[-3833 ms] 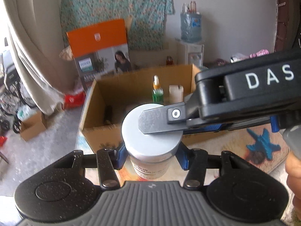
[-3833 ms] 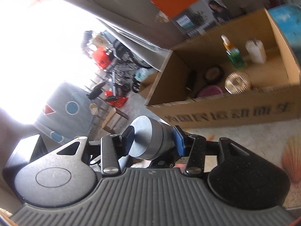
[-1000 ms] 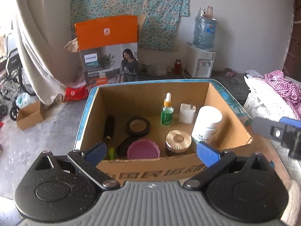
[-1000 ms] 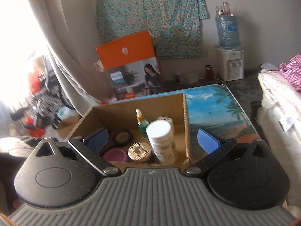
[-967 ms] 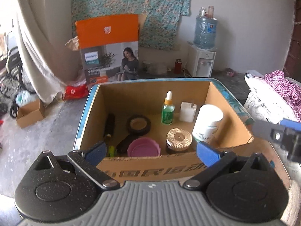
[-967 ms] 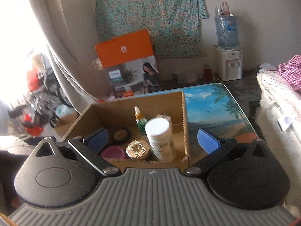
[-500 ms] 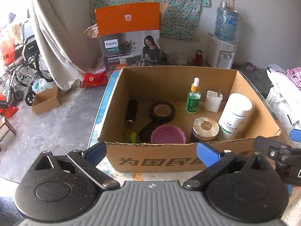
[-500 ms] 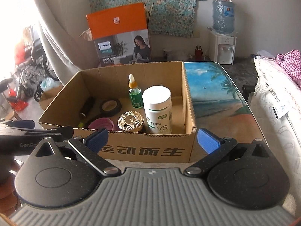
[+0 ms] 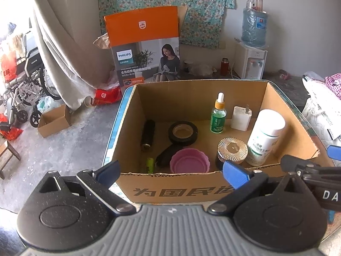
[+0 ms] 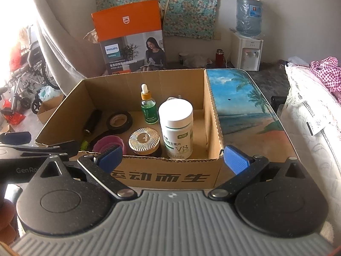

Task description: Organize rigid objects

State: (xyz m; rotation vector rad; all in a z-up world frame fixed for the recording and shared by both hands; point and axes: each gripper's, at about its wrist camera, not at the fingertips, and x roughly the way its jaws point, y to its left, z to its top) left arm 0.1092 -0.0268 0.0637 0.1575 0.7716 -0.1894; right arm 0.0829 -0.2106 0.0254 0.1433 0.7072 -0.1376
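Left wrist view, read left to right: the left gripper is held before the near wall of the cardboard box, its blue pads spread wide with nothing between them. Inside the box, at the left, a black cylinder lies on the floor with a small yellow-green item nearer the front wall. Next comes a roll of black tape, and in front of it a pink lid lies partly over a dark object. A green dropper bottle stands upright toward the back, with a white charger plug just beside it. A gold-capped jar sits near the front wall, and the white supplement bottle stands tilted just right of it, near the right wall.

Right wrist view: the right gripper is likewise held at the near wall, pads wide apart and empty. The box rests on a table printed with a beach scene. Behind it stands an orange Philips carton, and farther right a water dispenser.
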